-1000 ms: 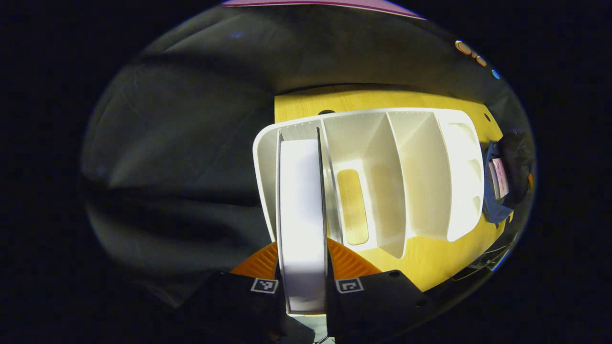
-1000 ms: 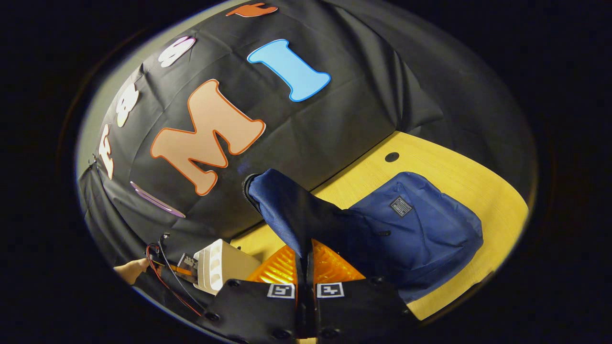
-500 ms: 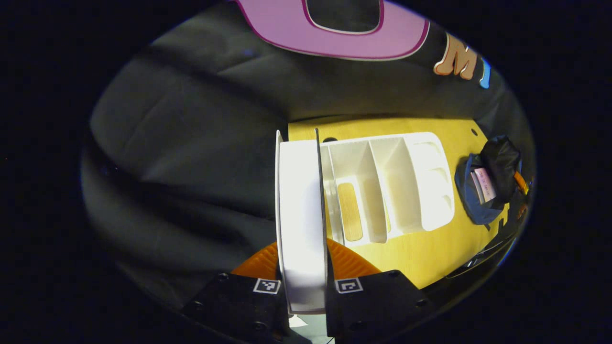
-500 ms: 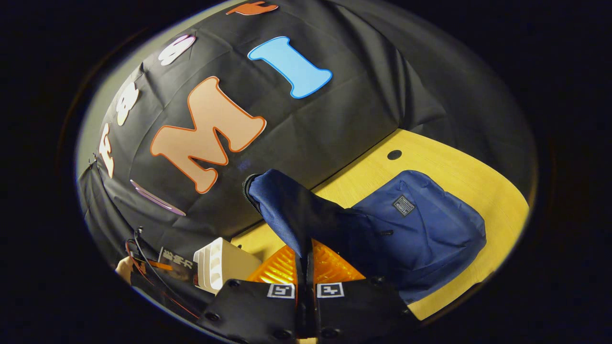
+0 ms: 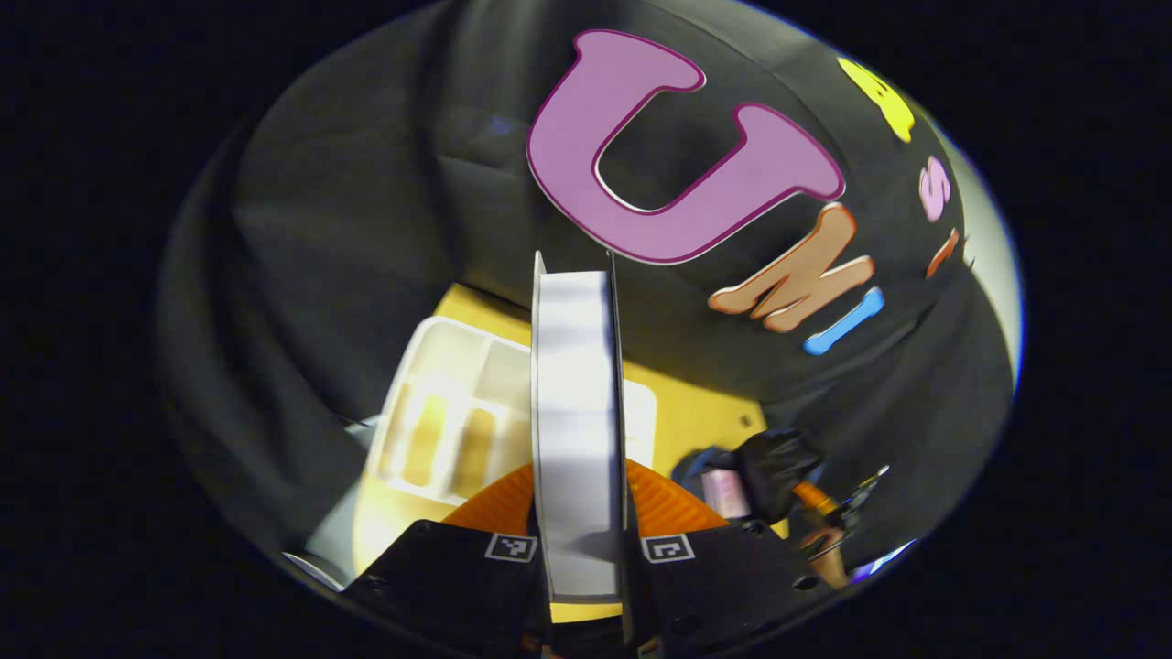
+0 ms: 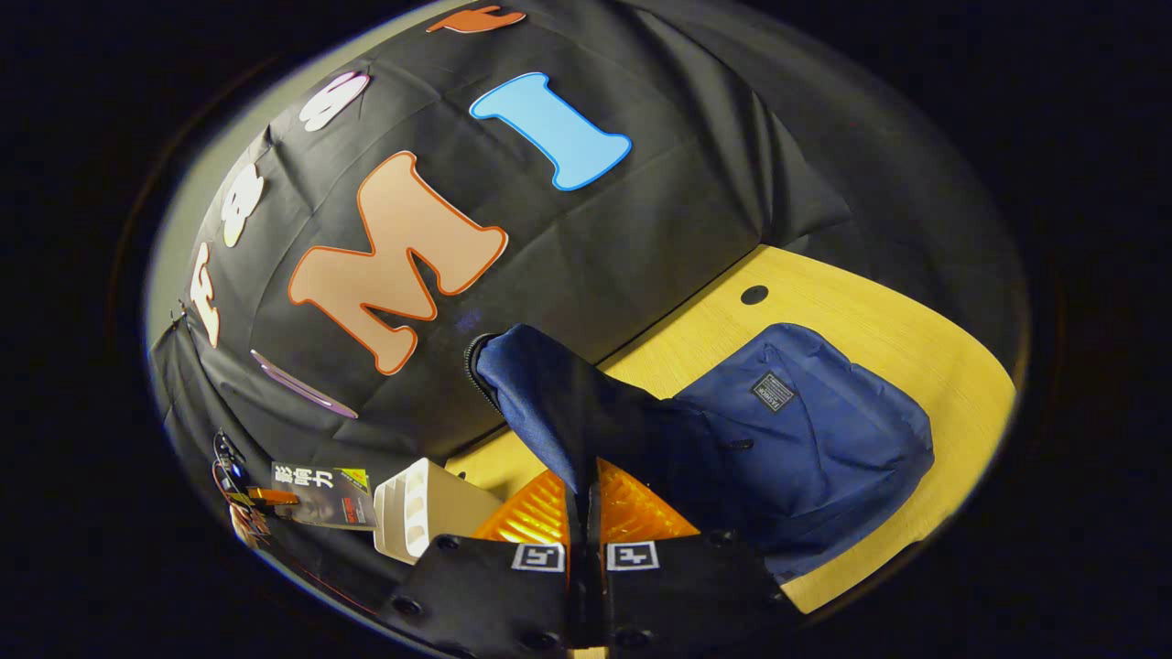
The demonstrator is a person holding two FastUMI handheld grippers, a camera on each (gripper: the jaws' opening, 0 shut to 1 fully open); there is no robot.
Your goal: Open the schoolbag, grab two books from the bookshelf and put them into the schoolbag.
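Left gripper view: the left tongs (image 5: 580, 540) are gripping a book (image 5: 575, 430) edge-on, page block facing the camera, both fingers pressing on its covers. The book is standing upright between the fingers and is blocking the middle of the white bookshelf (image 5: 439, 430), which is lying on the yellow bench (image 5: 682, 416) behind it. The bookshelf's dividers are forming several compartments; the ones in sight are showing the bench through slots in their floors, and what lies behind the book is hidden. Toward the right edge of the bench, the navy schoolbag (image 5: 700, 467) is appearing small and partly covered by the right tongs and the dark-gloved hand (image 5: 774, 462) holding them; a pale object at the bag's mouth is too small to identify.

Right gripper view: the right tongs (image 6: 586, 540) are clenched on a flap of the schoolbag (image 6: 806, 439), both fingers pressing the fabric and lifting it so that the zipper edge is standing open toward the booth wall. The bag's body is resting on the bench (image 6: 916, 320) near a round cable hole (image 6: 754, 295). At lower left, one end of the bookshelf (image 6: 421, 513) is showing, and beside it the book (image 6: 325, 494) is being held above the bench, its cover facing the camera; the tongs holding it are hard to make out.
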